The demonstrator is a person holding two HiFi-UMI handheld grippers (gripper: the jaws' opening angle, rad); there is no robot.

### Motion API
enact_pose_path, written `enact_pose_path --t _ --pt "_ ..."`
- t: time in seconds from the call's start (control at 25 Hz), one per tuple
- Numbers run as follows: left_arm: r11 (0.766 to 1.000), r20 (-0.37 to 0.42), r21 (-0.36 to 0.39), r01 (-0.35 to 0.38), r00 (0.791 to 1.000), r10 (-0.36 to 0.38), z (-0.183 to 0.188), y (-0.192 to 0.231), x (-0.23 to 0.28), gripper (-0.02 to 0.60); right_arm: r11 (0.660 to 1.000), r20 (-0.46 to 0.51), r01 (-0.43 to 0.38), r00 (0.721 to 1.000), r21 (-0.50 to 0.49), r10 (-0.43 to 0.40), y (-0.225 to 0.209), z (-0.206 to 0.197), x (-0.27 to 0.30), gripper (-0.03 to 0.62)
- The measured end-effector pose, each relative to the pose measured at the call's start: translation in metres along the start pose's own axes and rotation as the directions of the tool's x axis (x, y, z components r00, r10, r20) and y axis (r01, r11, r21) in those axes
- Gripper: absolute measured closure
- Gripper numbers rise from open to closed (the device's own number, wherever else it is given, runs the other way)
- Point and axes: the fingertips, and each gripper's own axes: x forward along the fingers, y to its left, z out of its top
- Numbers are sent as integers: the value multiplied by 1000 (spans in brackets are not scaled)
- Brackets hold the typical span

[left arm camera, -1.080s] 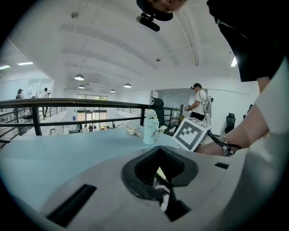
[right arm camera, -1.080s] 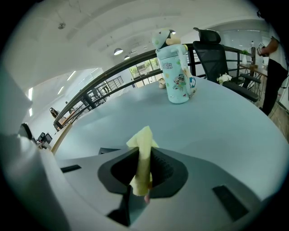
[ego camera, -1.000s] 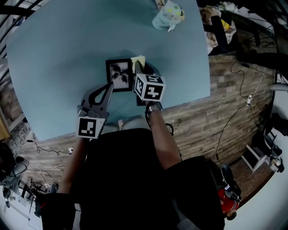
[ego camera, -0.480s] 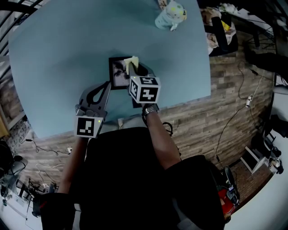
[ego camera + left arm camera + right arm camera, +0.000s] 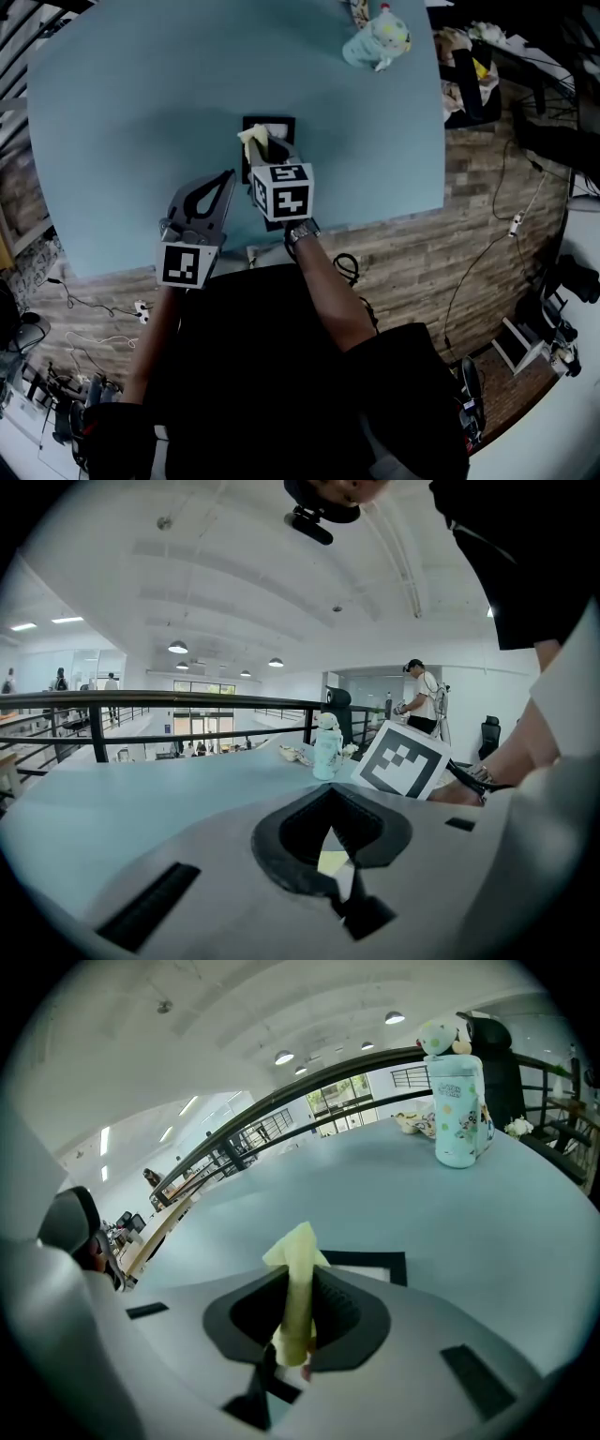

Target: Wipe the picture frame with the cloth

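Though the head view masks it, my right tool pinches the cloth over the picture frame; left tool, 7 o'clock, pressed together.

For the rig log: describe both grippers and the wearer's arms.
The left gripper and right gripper are grey wedge-shaped shells with dark-lined jaw openings, each carrying a white cube with black square markers. The right wrist bears a wristwatch; the top is black, forearms bare.

Open-plan office mezzanine: railing, ceiling lamps, desks beyond.
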Motion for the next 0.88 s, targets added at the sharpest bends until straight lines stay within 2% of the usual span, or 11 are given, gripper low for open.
enact_pose_path --t 0.28,0.88 --pt "1000 -2 -5 -22 1000 22 -1 11 -13 584 999 -27 -26 999 -18 26 24 -6 12 536" --pt "999 -16 -11 -38 999 38 -8 28 -15 584 999 -56 -41 998 -15 40 33 -15 26 536"
